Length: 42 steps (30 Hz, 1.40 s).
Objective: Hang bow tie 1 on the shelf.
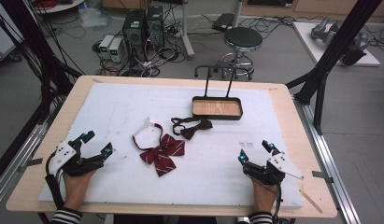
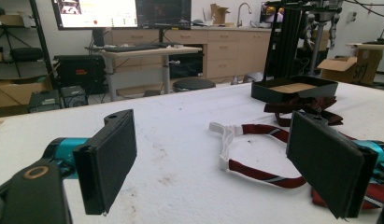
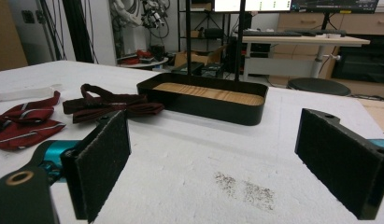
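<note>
left gripper (image 1: 97,143) near worktop's left front edge, jaws wide apart, holding nothing | right gripper (image 1: 256,151) near right front edge, jaws wide, empty | bare white foam pad (image 1: 208,172) between them | red striped fabric bow tie (image 1: 160,151) mid-pad, just beside left gripper | dark maroon bow tie (image 1: 192,126) behind | black wood-floored tray (image 1: 217,108) near far edge

Bare white pad (image 1: 110,107) btwn both grippers & around them, free passage. Obstacles mid-table: striped bow tie (image 1: 160,151) at 1 o'clock of left gripper (image 1: 97,143), dark bow tie (image 1: 191,127) beyond it, black tray (image 1: 217,108) w/ tall rack at 11 o'clock of right gripper (image 1: 255,152).
</note>
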Each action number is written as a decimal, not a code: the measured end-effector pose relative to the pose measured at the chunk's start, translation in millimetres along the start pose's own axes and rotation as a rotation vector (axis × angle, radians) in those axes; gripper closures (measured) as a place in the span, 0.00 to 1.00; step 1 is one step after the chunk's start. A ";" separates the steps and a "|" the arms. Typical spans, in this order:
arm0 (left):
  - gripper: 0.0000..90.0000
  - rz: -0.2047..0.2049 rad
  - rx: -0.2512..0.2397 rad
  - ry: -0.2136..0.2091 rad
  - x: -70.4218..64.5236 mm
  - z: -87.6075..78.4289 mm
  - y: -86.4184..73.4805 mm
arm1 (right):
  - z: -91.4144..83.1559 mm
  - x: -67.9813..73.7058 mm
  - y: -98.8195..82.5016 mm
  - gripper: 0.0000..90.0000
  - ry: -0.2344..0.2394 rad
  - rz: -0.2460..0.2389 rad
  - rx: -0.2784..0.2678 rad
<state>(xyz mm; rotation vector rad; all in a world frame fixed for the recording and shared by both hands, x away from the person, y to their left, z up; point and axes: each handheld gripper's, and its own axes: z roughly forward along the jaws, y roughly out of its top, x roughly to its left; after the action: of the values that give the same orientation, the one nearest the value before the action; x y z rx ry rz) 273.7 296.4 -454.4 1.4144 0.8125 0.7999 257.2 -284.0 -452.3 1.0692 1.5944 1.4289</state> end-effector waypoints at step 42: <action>0.18 0.011 0.008 0.001 -0.6 0.7 0.4 | 15.5 17.7 56.6 0.11 0.145 -0.065 0.067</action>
<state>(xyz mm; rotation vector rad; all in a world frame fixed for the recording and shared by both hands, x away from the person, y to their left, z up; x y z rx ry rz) 274.0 295.5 -454.0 1.4268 0.8103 0.8067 270.7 -259.7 -397.7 0.9610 1.7750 1.4469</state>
